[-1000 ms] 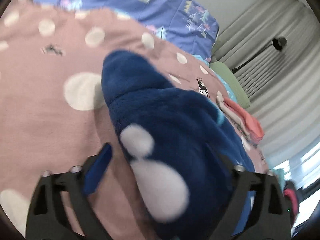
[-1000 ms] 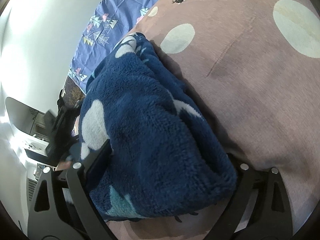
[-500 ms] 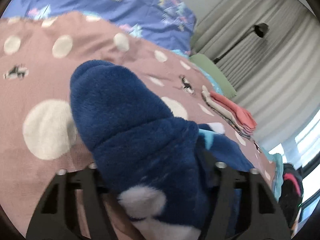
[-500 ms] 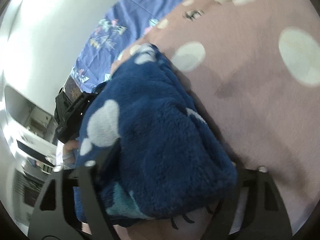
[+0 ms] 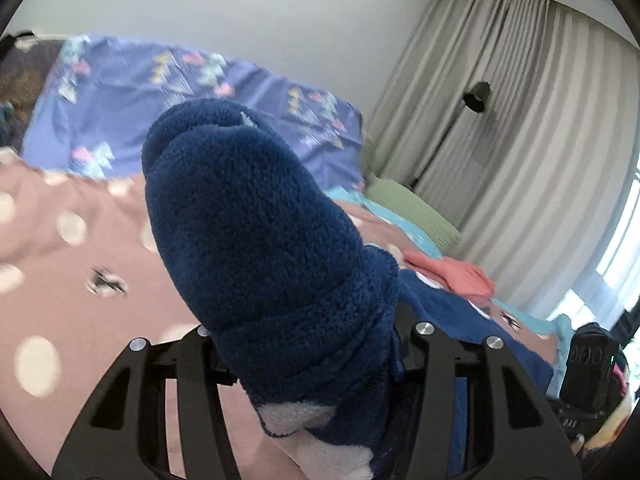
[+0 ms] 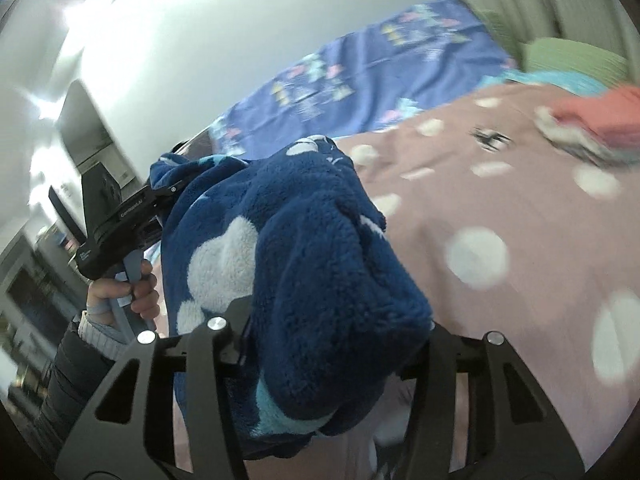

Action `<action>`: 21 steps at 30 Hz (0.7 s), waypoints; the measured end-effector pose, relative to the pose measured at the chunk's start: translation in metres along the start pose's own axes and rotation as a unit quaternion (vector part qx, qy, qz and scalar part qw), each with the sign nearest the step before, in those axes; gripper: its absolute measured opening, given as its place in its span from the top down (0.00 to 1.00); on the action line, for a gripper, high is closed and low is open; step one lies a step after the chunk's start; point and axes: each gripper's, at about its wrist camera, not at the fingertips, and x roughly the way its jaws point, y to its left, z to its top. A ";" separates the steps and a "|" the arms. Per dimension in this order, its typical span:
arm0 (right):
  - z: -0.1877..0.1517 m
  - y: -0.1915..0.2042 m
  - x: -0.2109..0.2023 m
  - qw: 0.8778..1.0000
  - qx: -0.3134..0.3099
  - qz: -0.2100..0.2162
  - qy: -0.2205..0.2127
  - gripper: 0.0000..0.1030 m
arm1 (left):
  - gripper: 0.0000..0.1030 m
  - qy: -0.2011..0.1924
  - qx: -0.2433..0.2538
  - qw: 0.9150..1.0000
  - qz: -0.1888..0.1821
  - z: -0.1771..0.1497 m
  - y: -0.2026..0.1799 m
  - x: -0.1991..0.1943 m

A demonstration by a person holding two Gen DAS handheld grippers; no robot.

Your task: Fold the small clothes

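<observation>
Bunching between each hand-held gripper's (image 5: 308, 344) closing jaws, navy fleece garment (image 5: 256, 240) sits clamped.

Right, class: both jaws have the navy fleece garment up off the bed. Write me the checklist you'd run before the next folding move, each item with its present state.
1. Left gripper has just been closing, fleece bunched between its jaws: ok.
2. Right gripper has just been closing, fleece bunched between its jaws: ok.
3. Navy fleece garment spread flat between the grippers: not ok, it hangs bunched.
4. Bare pink dotted bedspread beside the garment to lay it on: ok.
5. Folded pile away from the garment: cannot tell.
</observation>
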 end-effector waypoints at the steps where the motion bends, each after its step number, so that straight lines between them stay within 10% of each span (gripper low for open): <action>1: 0.015 0.001 0.013 1.000 -0.014 0.008 0.005 0.52 | 0.49 -0.006 0.001 1.000 0.013 0.008 0.004 -0.005; 13: 0.143 0.057 0.195 0.984 -0.179 -0.005 0.026 0.54 | 0.48 -0.065 -0.052 0.984 0.158 0.062 0.111 -0.003; 21: 0.156 0.088 0.312 0.954 -0.286 -0.088 0.019 0.56 | 0.48 -0.051 -0.083 0.967 0.236 0.050 0.188 0.030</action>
